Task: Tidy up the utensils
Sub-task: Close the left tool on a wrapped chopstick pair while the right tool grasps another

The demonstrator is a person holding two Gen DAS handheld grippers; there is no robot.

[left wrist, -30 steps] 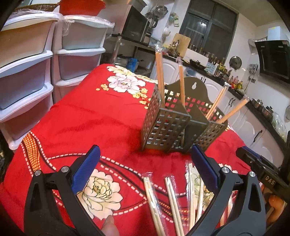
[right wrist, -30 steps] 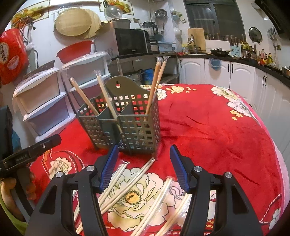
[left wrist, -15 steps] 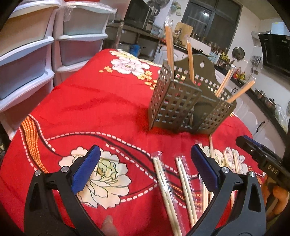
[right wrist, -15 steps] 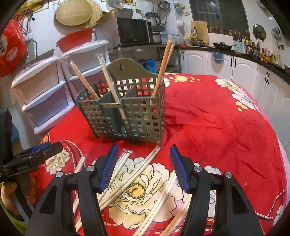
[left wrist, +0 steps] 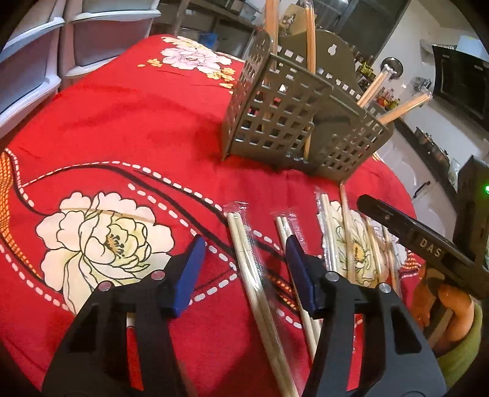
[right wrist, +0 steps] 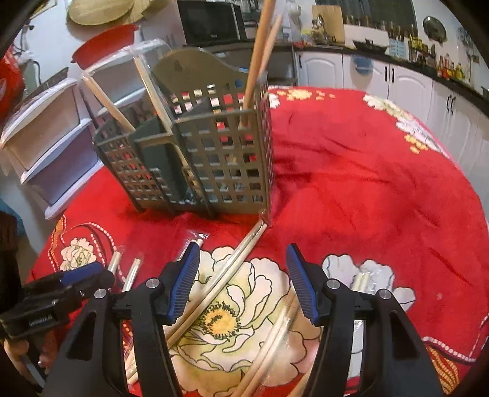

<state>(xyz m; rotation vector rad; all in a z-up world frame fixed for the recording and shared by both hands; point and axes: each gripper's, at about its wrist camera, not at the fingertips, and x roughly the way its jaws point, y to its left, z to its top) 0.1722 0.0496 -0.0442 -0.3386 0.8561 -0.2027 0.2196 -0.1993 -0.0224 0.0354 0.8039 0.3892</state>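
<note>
At lower centre, the left gripper [left wrist: 244, 256] has just been closing; its jaws, half-wide, straddle a wrapped chopstick pair [left wrist: 244, 244] on the red cloth [left wrist: 122, 122], pads clear. The right gripper [right wrist: 243, 265] gapes around another pair [right wrist: 232, 265]. Only the right view shows the microwave [right wrist: 211, 21]. Farther up, the slotted holder [left wrist: 290, 122] keeps upright chopsticks [left wrist: 310, 36]

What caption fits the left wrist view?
Left gripper open over a wrapped chopstick pair, utensil caddy behind.
</note>
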